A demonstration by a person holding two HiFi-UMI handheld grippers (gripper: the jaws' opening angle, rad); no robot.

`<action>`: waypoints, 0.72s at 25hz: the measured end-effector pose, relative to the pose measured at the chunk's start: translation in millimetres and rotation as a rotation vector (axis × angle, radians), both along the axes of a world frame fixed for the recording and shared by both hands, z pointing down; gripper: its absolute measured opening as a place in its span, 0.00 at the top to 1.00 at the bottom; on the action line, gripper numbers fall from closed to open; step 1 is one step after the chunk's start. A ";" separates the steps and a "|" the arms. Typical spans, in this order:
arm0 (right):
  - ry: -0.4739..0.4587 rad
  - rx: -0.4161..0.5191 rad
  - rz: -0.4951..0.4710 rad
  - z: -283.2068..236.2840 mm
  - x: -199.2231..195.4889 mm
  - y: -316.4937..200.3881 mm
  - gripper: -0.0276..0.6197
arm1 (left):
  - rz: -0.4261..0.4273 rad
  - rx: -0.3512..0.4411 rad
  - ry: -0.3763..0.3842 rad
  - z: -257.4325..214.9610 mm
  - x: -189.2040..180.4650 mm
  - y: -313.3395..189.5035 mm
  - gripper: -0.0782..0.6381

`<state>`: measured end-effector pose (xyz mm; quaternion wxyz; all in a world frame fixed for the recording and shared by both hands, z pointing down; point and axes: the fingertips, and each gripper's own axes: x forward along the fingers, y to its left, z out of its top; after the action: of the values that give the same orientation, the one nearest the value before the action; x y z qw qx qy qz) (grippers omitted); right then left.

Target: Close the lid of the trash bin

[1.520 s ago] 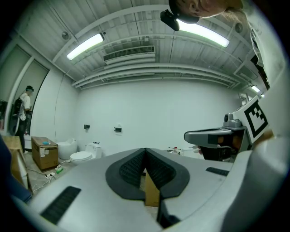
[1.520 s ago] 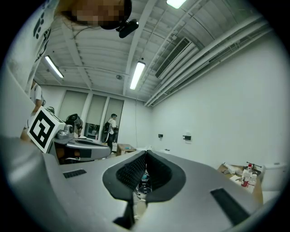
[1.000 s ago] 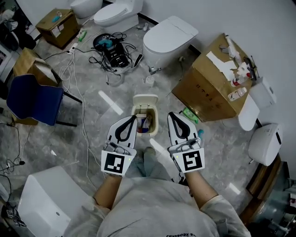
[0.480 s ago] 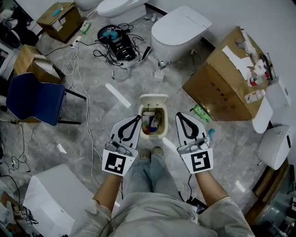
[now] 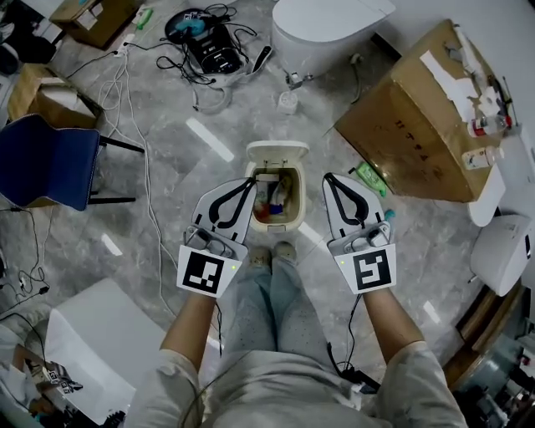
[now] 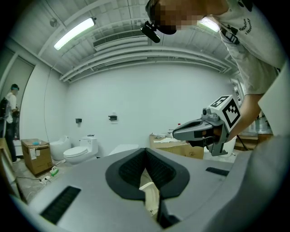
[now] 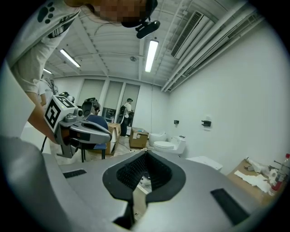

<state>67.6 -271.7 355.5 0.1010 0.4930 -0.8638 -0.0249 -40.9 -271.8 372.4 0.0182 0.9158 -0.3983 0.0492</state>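
A small cream trash bin [image 5: 275, 219] stands on the grey floor just ahead of the person's feet. Its lid [image 5: 277, 154] is tipped open at the far side, and rubbish shows inside. My left gripper [image 5: 247, 183] is shut and empty, above the bin's left side. The right gripper [image 5: 331, 179], also shut and empty, hovers to the right of the bin. In the left gripper view my shut jaws [image 6: 146, 152] point level at a far wall, with the right gripper [image 6: 179, 132] beside them. The right gripper view shows shut jaws [image 7: 146, 154] and the left gripper [image 7: 107, 132].
A large cardboard box [image 5: 418, 125] with bottles on top sits to the right, and a white toilet [image 5: 322, 21] beyond the bin. Cables and a black device [image 5: 209, 50] lie far left, with a blue chair [image 5: 46, 163]. A white box [image 5: 92, 334] is near left.
Both grippers have sunk and moved forward, from just short of the bin to either side of its opening. The bin looks larger and nearer. The lid is still open.
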 end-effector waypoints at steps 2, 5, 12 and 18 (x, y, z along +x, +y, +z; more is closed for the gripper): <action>0.005 0.004 -0.008 15.9 -0.8 -6.8 0.91 | 0.003 -0.002 -0.003 15.9 0.8 -6.7 0.86; 0.004 0.007 -0.022 37.0 -2.4 -14.9 0.91 | 0.015 0.004 -0.013 36.1 4.9 -14.8 0.86; 0.020 -0.012 -0.046 73.0 1.0 -39.0 0.91 | 0.036 0.004 -0.025 66.6 16.4 -42.0 0.86; 0.035 -0.027 -0.061 95.3 6.2 -58.6 0.91 | 0.038 -0.011 -0.041 93.0 19.8 -61.2 0.86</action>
<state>73.8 -330.2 450.8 0.1221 0.4644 -0.8768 -0.0251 -21.0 -333.0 465.4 0.0141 0.9219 -0.3806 0.0707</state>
